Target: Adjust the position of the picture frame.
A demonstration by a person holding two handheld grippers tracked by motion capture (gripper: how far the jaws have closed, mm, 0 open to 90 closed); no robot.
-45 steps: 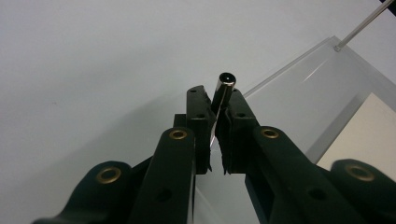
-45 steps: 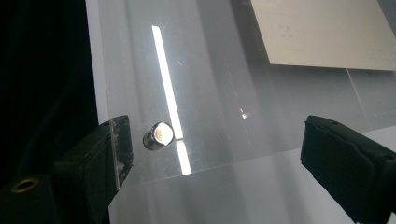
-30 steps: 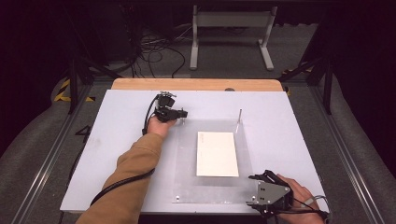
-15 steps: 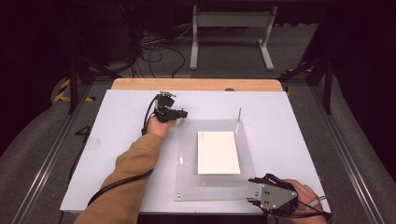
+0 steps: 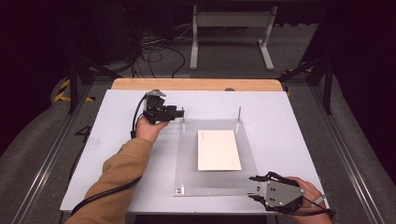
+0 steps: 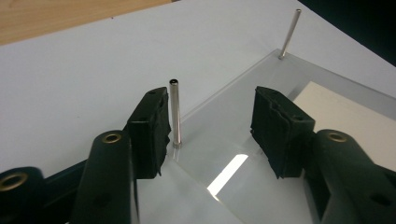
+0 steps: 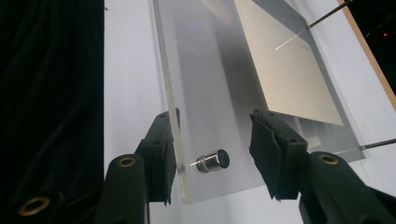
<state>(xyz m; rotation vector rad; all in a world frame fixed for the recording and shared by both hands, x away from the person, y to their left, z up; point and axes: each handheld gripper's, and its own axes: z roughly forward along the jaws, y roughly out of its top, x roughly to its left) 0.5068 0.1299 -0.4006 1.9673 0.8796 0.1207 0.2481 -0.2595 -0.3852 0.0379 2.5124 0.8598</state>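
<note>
A clear acrylic plate [image 5: 187, 158] lies on the white table [image 5: 116, 154] with a cream sheet [image 5: 218, 149] at its middle. Thin metal pins rise at its far corners. My left gripper [image 5: 180, 112] is at the far left pin [image 5: 184, 122]. Its jaws have just been opening, and in the left gripper view the pin [image 6: 175, 112] stands free between them, close to the left pad [image 6: 149, 135]. My right gripper [image 5: 252, 187] is at the plate's near right corner. Its jaws have just been closing. The plate's edge [image 7: 168, 107] rests by one pad, and a short metal stud [image 7: 212, 162] sits between them, untouched by the other.
The second pin [image 5: 239, 114] stands at the plate's far right corner. Another small stud [image 5: 180, 190] marks the near left corner. A wooden strip [image 5: 196, 84] runs along the table's far edge, with dark floor, cables and a metal stand beyond.
The left gripper's jaws have come apart at the far left pin and the hand has shifted slightly. The right gripper's jaws have narrowed at the plate's near right corner.
</note>
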